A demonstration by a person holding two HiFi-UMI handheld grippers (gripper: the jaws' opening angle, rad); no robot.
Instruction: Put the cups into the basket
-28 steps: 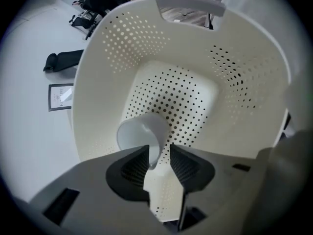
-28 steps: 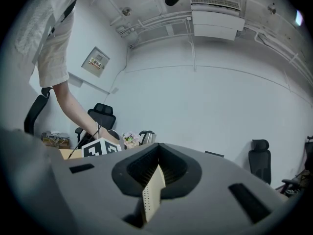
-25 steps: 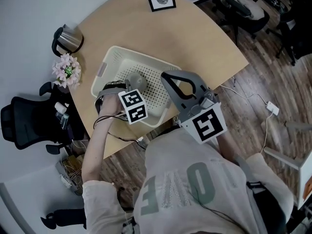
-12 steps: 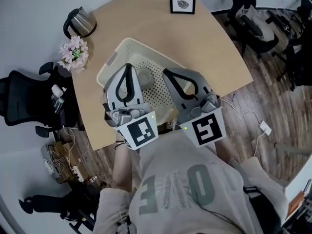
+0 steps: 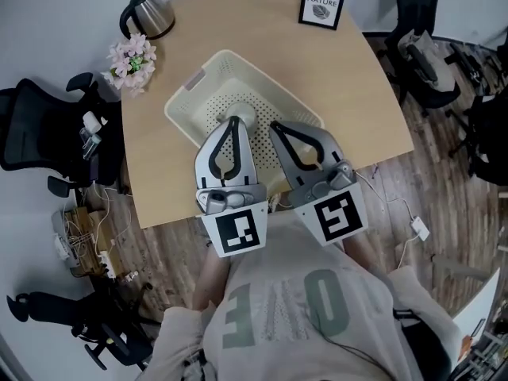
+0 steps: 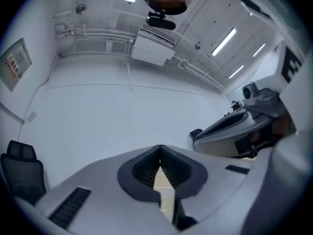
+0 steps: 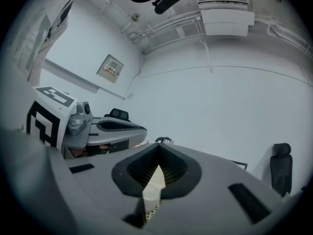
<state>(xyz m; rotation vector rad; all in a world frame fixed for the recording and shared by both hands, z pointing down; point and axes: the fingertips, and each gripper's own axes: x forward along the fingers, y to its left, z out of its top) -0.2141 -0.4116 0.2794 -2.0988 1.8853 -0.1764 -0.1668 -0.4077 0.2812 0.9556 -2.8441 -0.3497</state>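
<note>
A cream perforated basket (image 5: 184, 106) sits on the wooden table (image 5: 349, 78). One grey cup (image 5: 247, 113) lies inside it, partly hidden behind my left gripper's tip. My left gripper (image 5: 232, 120) and right gripper (image 5: 273, 125) hover side by side above the basket's near half, both shut with nothing in them. In the left gripper view the left gripper (image 6: 160, 147) has its jaws pressed together and points up at a white wall and ceiling. The right gripper view shows the right gripper (image 7: 157, 147) shut and tilted up the same way.
A steel kettle (image 5: 151, 10) and pink flowers (image 5: 131, 54) stand at the table's far left corner, and a framed picture (image 5: 321, 4) at the far edge. A black office chair (image 5: 32, 125) stands left of the table, with more chairs (image 5: 429, 54) to the right.
The left gripper has lifted away from the grey cup in the basket and drawn back beside the right gripper, with its jaws now shut. The cup stays in the basket.
</note>
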